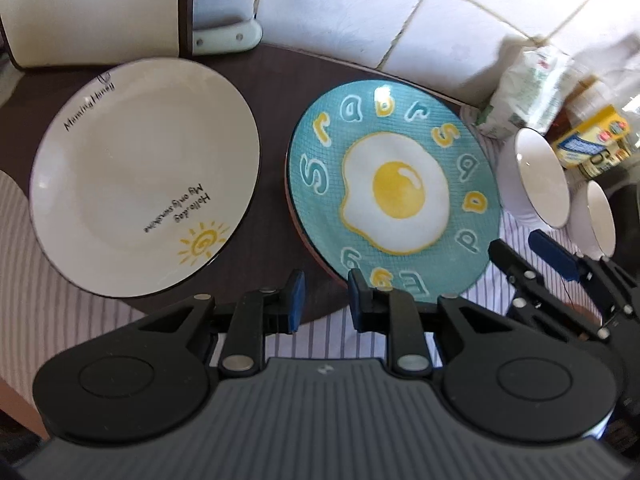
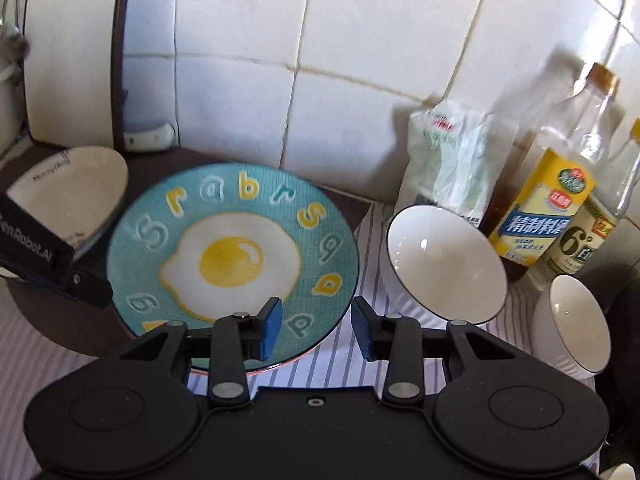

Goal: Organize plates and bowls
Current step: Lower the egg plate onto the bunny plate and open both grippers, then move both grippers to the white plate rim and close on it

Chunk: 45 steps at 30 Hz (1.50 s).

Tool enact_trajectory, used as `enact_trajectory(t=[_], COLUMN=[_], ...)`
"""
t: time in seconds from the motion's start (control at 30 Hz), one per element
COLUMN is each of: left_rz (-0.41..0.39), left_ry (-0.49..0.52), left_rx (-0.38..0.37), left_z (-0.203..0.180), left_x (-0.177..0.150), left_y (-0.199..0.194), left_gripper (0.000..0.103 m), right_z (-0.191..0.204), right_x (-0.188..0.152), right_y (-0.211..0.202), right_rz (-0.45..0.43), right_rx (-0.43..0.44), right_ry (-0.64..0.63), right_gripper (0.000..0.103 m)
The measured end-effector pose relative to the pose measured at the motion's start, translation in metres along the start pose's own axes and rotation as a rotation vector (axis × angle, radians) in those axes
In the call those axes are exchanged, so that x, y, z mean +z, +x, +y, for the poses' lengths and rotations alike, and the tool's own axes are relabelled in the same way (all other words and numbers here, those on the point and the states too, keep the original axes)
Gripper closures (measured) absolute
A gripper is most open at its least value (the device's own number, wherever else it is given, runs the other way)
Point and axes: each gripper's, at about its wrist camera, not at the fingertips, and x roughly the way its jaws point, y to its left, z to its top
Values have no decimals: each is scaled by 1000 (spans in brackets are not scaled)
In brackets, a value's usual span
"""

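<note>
Above the egg plate [image 1: 394, 178], the left gripper [image 1: 322, 296] and right gripper [image 2: 318, 328] hover level, fingers wide, holding nothing.

Teal plate [image 1: 394, 188] fried-egg print; white plate [image 1: 144, 172] yellow sun; striped cloth [image 2: 352, 364].

Hovering side by side, both with fingers parted.
Left gripper [image 1: 322, 298] holding nothing, blue pads spread; right gripper [image 2: 318, 328] gaping likewise, angling forward just beside its neighbour.
</note>
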Motion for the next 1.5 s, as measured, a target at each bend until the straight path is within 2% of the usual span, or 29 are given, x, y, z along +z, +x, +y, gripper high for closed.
enact_trajectory(t=[0.17,0.27,0.4,0.5,0.57,0.67,0.8,0.9,0.97,1.03,1.1,1.27,1.37,1.5], left_rz=[-17,-84,-135,-167,-185,-200,-213,-225,-229,-226,-224,-256,-261,-276], left_ry=[47,88,118,146,159,156,140,164,181,180,159,148,158,153], left_rx=[-1,-25,-53,-25,-9,6,26,65,101,121,113,98,126,167], left_z=[-2,-2,0,2,6,16,30,37,41,46,53,62,68,85], left_x=[-8,-18,-34,-45,-51,-60,-66,-72,-76,-76,-74,-70,-66,-57], left_y=[-29,-55,-85,-103,-112,-123,-133,-139,-140,-140,-139,-139,-135,-129], left_gripper=[79,70,70,69,69,67,65,64,62,61,61,50,44,37], right_z=[-15,-22,-26,-24,-17,-5,13,26,32,36,42,60,71,84], right_x=[6,9,13,15,16,15,12,5,2,0,-1,4,8,10], right_y=[-36,-56,-83,-98,-109,-122,-134,-141,-142,-141,-140,-138,-135,-124], right_rz=[-2,-4,-32,-26,-37,-52,-54,-82,-83,-87,-101,-143,-166,-229], right_rx=[82,119,146,188,186,192,238,223,249,289,303,339,359,341], right_ry=[104,158,190,192,168,126,84,44,53,72,87,65,24,12], right_gripper=[60,56,50,49,44,42,35,29,22,19,18,18,18,14])
